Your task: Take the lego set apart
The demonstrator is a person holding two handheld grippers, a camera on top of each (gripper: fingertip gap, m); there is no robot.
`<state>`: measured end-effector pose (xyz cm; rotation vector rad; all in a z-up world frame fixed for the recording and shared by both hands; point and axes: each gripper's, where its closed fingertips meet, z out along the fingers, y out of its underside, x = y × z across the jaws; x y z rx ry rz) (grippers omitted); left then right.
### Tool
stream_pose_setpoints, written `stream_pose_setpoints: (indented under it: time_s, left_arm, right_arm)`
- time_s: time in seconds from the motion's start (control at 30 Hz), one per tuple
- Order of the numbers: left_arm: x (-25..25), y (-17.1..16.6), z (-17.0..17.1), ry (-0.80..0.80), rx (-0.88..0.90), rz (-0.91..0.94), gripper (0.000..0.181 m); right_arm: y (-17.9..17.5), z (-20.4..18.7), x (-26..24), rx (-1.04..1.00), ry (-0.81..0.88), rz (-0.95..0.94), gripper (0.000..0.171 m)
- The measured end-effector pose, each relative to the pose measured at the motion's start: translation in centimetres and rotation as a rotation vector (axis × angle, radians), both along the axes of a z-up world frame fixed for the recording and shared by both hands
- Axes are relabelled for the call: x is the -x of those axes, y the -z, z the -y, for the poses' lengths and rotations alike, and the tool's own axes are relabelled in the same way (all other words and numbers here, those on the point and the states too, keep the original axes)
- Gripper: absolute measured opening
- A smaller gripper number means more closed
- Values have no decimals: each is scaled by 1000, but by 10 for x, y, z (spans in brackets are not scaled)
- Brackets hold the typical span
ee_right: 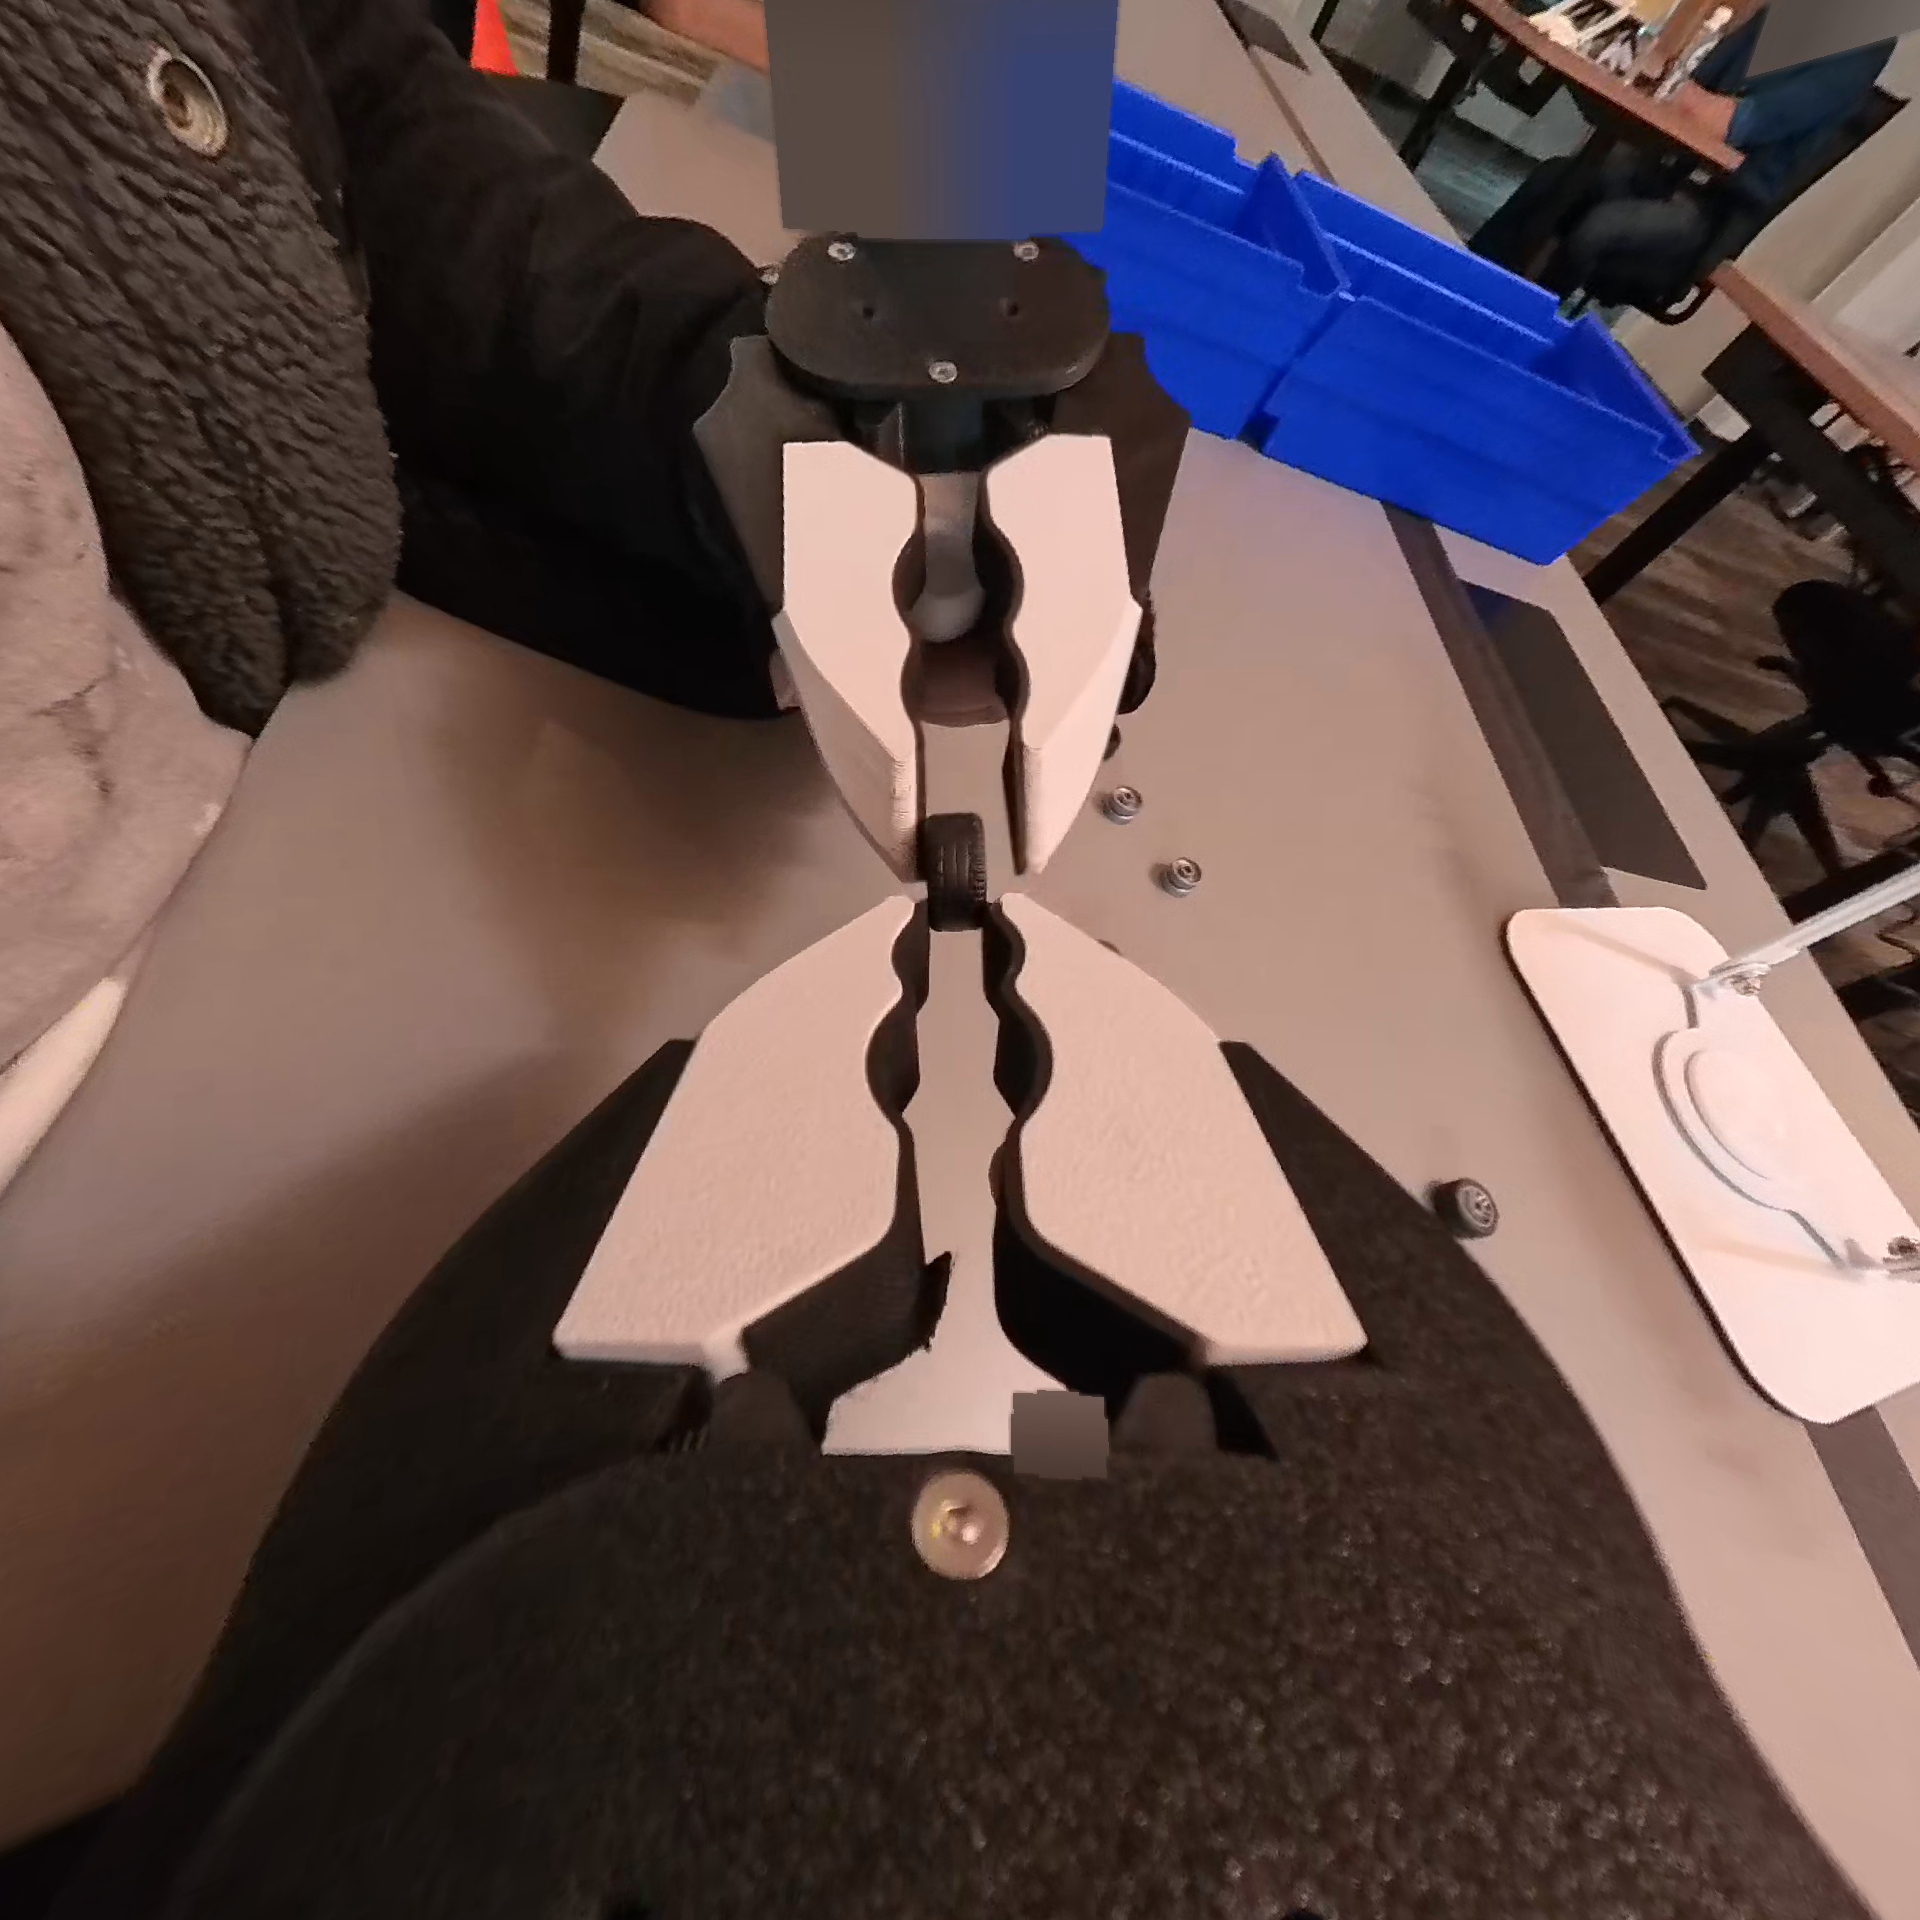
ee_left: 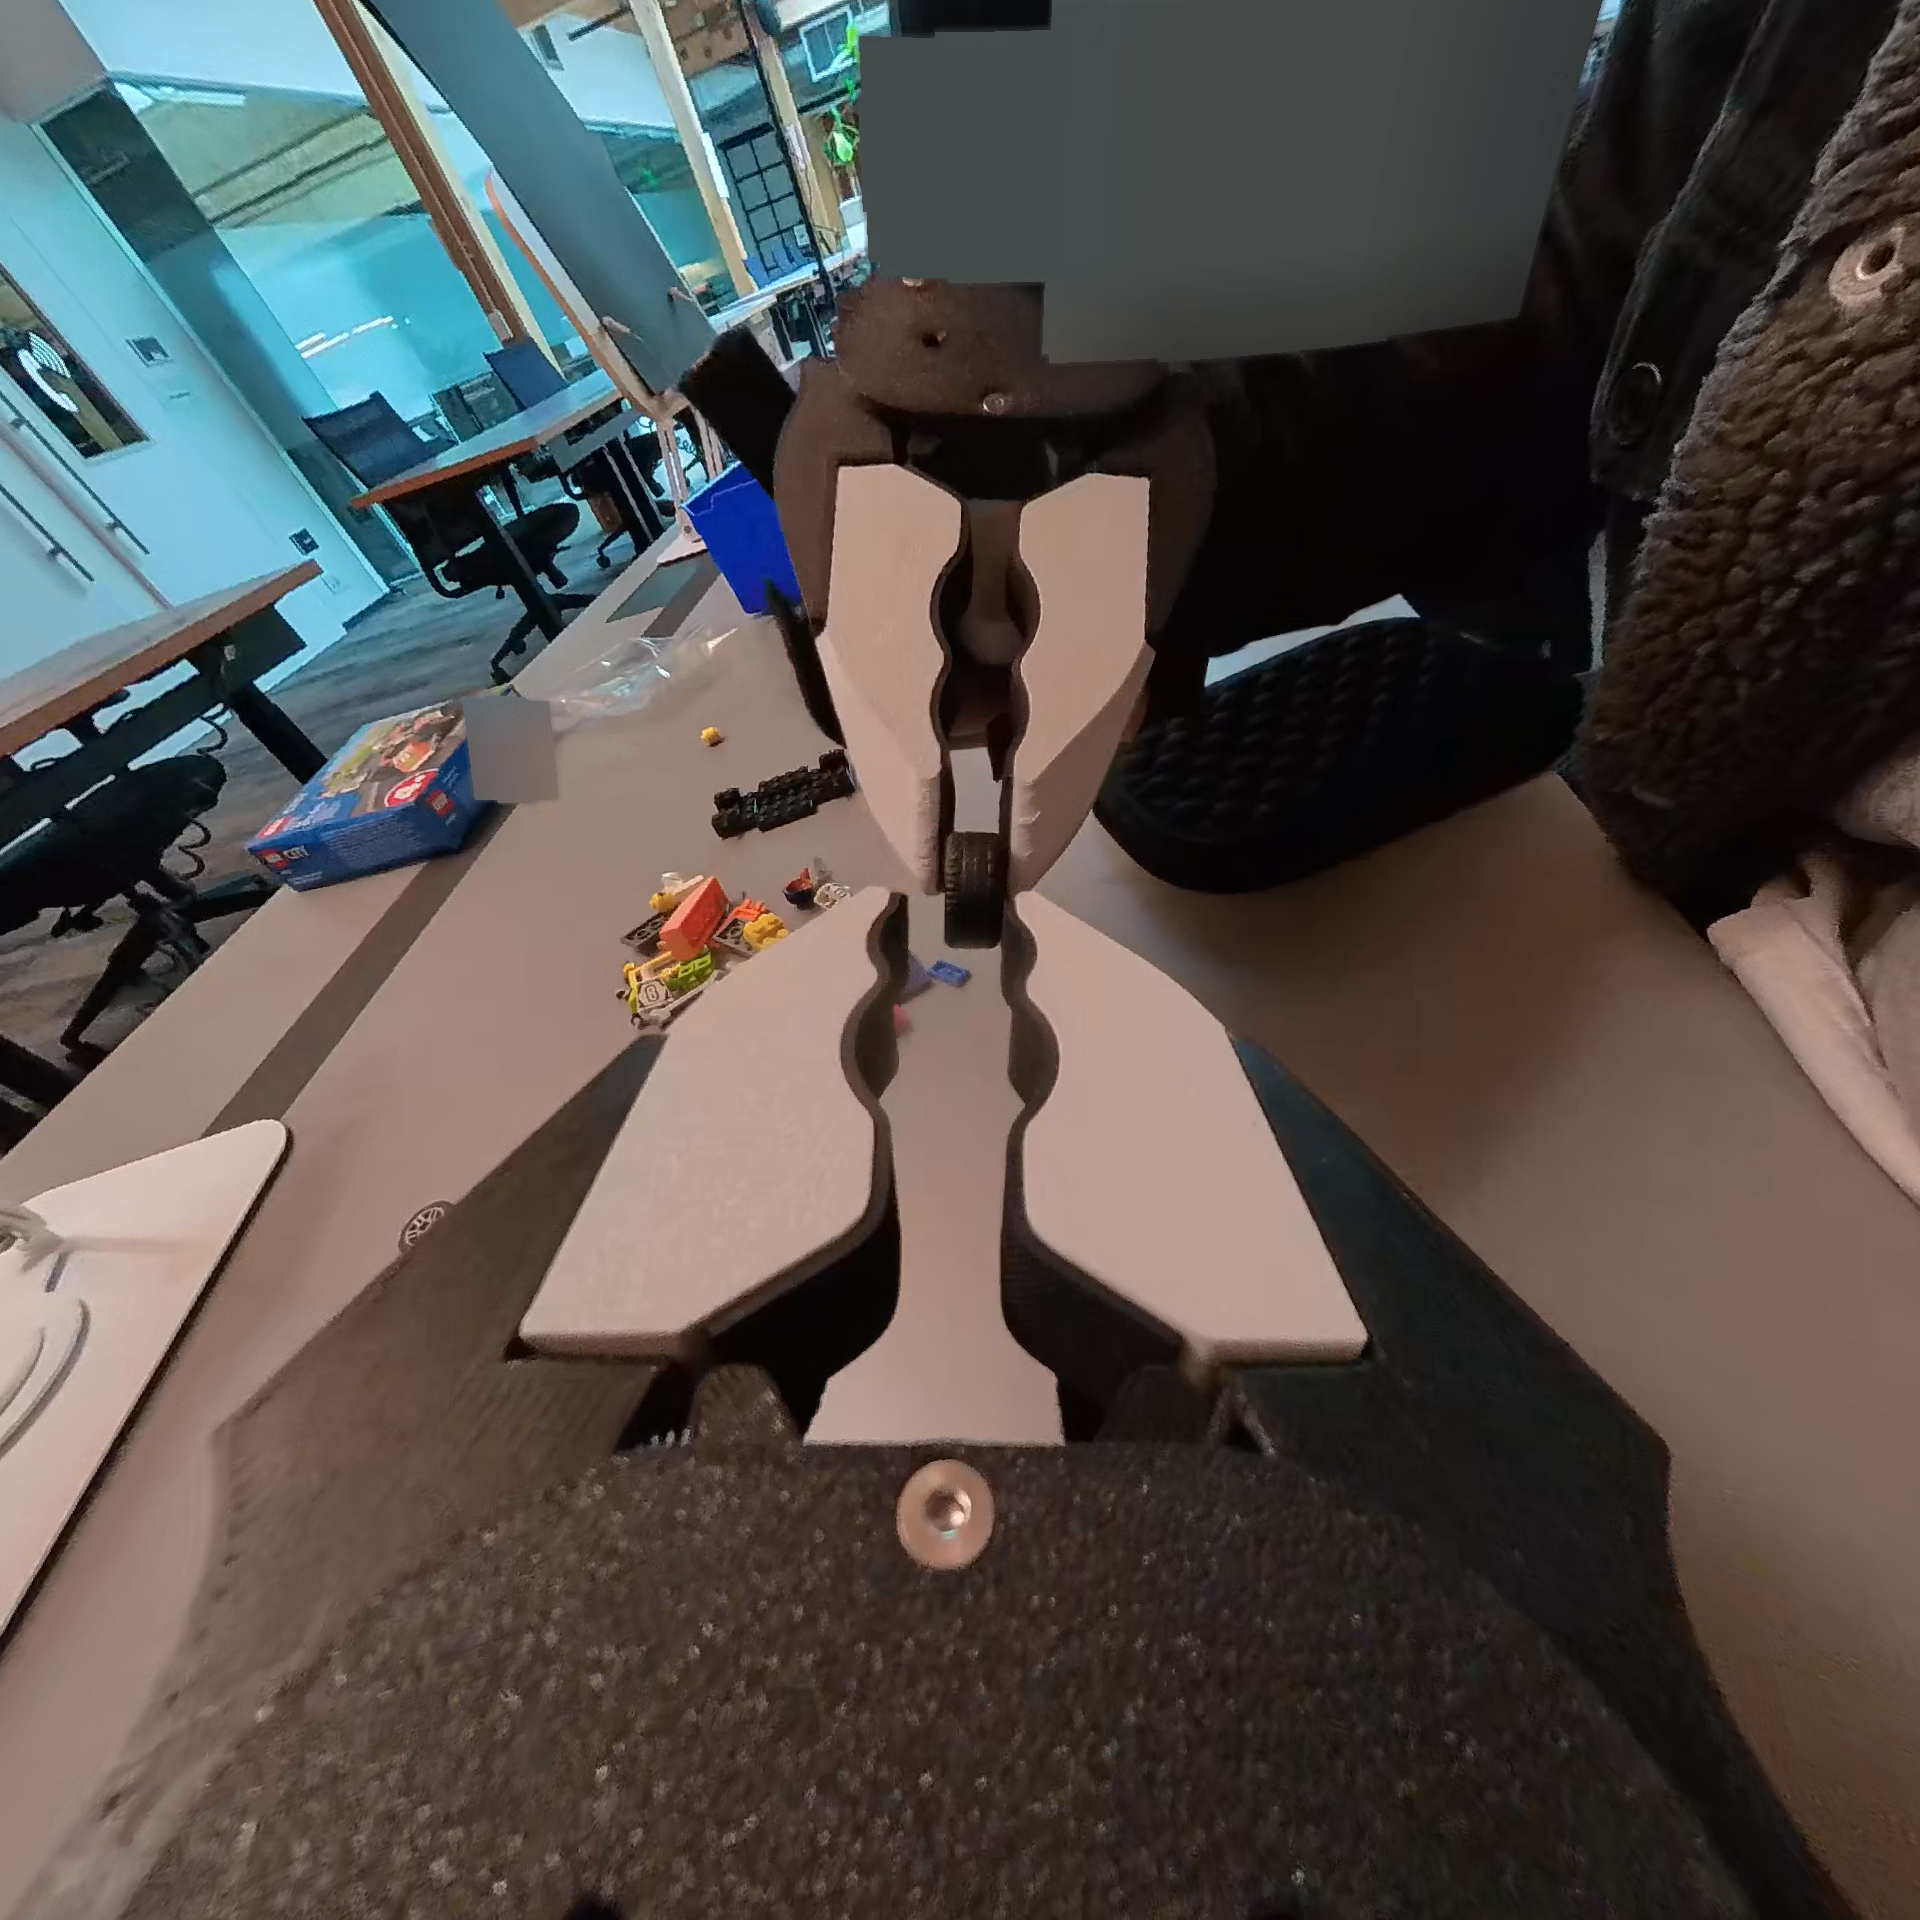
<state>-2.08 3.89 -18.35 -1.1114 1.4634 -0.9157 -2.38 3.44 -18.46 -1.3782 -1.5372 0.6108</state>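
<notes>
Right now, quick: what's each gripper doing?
Left gripper: open, tips either side of the black tyre.
Right gripper: shut on the black tyre.

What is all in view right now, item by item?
tyre: one, black, in right gripper's tips
chassis piece: one, black, on table
loose bricks: mixed-colour pile, near chassis piece
lego box: one, blue, table edge
wheel hubs: two, grey, beside left gripper
wheel: one, black and grey, near white plate
bins: blue, count unclear, far end
white plate: one, table edge
left gripper: open, facing tyre
right gripper: shut on tyre
</notes>
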Motion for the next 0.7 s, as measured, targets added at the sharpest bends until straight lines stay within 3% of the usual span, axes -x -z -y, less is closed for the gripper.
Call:
stream_pose_setpoints:
  time_s: [0.17, 0.3, 0.7]
  left_arm:
    - [-2, -1, -5, -67, -35, -18, 10]
    - [-2, -8, -16, -206, -114, -2, 11]
    - [-8, -6, -26, -396, -174, 19, 11]
  right_arm:
    - [-3, -8, -1, -16, 12, 23, 9]
    - [-9, -17, 0, -59, 116, -25, 9]
    - [-9, -28, -7, -189, 433, -132, 5]
